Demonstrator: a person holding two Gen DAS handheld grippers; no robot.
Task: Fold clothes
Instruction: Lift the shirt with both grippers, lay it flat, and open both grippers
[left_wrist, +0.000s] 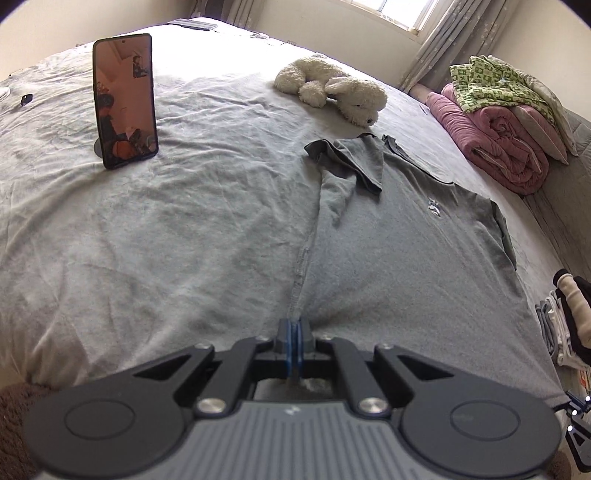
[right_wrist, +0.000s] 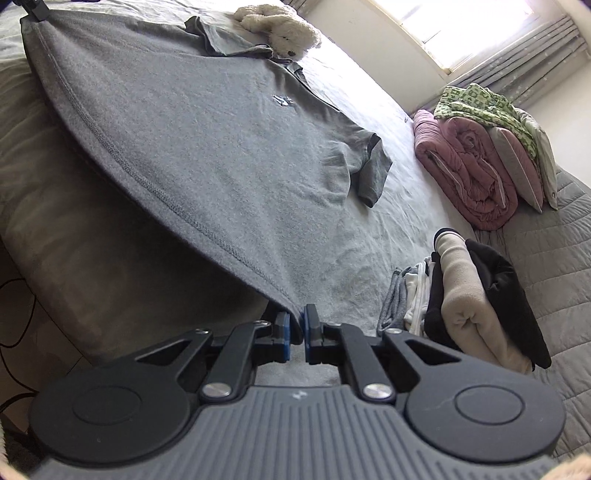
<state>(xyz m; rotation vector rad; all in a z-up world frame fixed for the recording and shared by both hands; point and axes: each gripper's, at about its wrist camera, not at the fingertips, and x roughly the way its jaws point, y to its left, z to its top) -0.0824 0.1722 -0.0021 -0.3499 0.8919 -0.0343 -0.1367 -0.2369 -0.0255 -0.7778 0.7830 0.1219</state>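
A grey short-sleeved polo shirt (left_wrist: 406, 236) lies front up on the bed, its left sleeve folded in over the chest and a small logo showing. My left gripper (left_wrist: 294, 325) is shut on one bottom corner of the shirt's hem. My right gripper (right_wrist: 296, 319) is shut on the other hem corner, and the shirt (right_wrist: 207, 147) stretches away from it with the hem lifted off the bed edge. The left gripper (right_wrist: 35, 9) shows at the far top-left corner of the right wrist view, holding the far end of the hem.
A phone (left_wrist: 125, 99) stands upright on the grey bedsheet (left_wrist: 166, 229) at the left. A white plush toy (left_wrist: 332, 88) lies beyond the shirt collar. Rolled pink and green bedding (right_wrist: 476, 162) lies at the right. A stack of folded clothes (right_wrist: 469, 295) sits near my right gripper.
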